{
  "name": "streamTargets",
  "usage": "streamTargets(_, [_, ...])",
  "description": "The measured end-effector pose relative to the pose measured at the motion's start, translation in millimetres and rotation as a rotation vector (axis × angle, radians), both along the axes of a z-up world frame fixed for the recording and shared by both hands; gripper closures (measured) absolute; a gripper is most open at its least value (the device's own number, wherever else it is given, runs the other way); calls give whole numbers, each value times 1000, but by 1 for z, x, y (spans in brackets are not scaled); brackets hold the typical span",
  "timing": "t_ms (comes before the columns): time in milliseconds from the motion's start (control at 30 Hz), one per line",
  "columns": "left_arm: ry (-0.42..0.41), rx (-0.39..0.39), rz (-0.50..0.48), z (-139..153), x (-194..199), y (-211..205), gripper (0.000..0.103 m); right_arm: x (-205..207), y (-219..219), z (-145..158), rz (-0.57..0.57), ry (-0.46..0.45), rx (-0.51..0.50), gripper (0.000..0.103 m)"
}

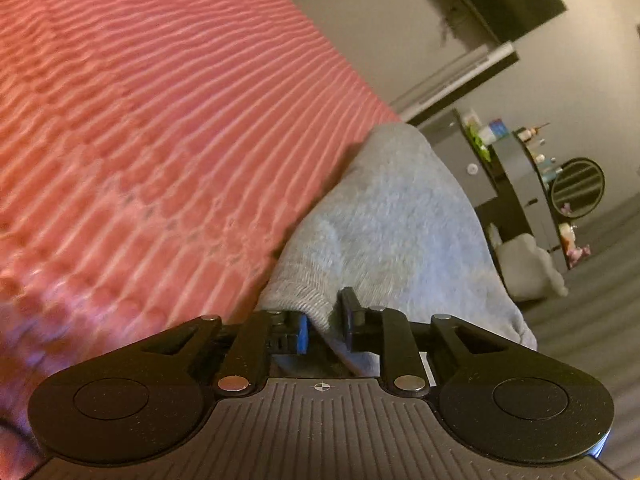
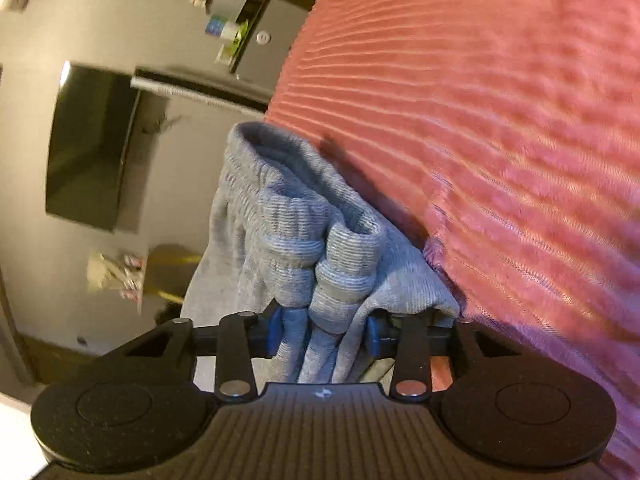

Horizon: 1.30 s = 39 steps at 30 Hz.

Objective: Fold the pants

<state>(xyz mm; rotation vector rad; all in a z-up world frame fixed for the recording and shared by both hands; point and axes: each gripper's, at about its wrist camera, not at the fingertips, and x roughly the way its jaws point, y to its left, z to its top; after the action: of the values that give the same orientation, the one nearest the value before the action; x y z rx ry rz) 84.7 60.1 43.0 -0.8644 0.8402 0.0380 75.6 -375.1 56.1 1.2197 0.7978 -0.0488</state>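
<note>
Ribbed pink bedspread [image 1: 160, 120] covers the bed; soft grey knit pants [image 1: 392, 216] hang over its edge. Left gripper [image 1: 325, 328] pinches a thin hem; right gripper [image 2: 325, 330] clamps the bunched ribbed waistband [image 2: 320, 256]. Grey floor [image 1: 592, 340] lies open beside.

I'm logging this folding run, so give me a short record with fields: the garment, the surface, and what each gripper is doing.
garment: grey knitted sweatpants, bunched at the ribbed waistband
surface: pink ribbed bedspread
left gripper: closed on a grey ribbed edge of the pants
right gripper: closed on the gathered waistband folds
background: dark wall-mounted screen, blurred
</note>
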Motion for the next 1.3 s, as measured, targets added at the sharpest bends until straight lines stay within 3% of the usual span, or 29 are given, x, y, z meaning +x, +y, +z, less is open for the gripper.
streamTargets(67, [15,26,0,12,-9,6,78,-2,-9,12,0,27,24,52])
streamTargets(100, [6,60,-7,22,-15,6,76,-10,-14,19,-11,33,13,52])
streamTargets(167, [-54,150,-23,42,-19,-2,65,-18,-21,42,-5,22,-65,49])
streamTargets(200, [-94,198,-15,51,-22,-8,52,-17,-20,56,23,-16,-126,49])
streamTargets(333, [-189,267,-72,61,-3,-29,47,7,10,90,142,-144,-282,51])
streamTargets(400, [-139,340,-102,50,17,-39,49,22,23,89,200,-185,-304,63])
streamTargets(467, [-16,418,-146,31,37,-44,55,35,37,82,238,-159,-478,88])
streamTargets(500, [45,460,-171,22,44,-46,48,40,44,80,251,-121,-606,100])
streamTargets(533, [51,467,-192,14,46,-45,47,43,47,75,262,-107,-692,103])
streamTargets(667, [24,522,-217,12,39,-51,44,44,42,62,308,-132,-740,103])
streamTargets(867, [79,636,-224,23,33,-56,19,44,59,53,335,-169,-860,103])
streamTargets(1000, [60,830,-191,49,9,-54,16,12,59,70,309,-168,-939,103])
streamTargets(1033, [49,863,-202,53,0,-54,14,2,60,74,258,-106,-987,84])
streamTargets(1067, [33,863,-228,55,-7,-55,13,-8,58,74,222,-32,-1005,50])
streamTargets(1100, [-2,842,-267,57,-20,-54,12,-18,53,73,204,5,-966,42])
streamTargets(1133, [-37,819,-289,57,-30,-54,10,-26,48,74,203,-8,-892,42])
streamTargets(1200, [-105,753,-294,56,-53,-56,9,-41,49,84,246,-91,-816,31])
streamTargets(1267, [-124,687,-326,61,-59,-64,9,-51,72,94,334,-153,-915,9])
streamTargets(1300, [-148,667,-335,65,-63,-69,9,-54,85,97,391,-178,-955,5])
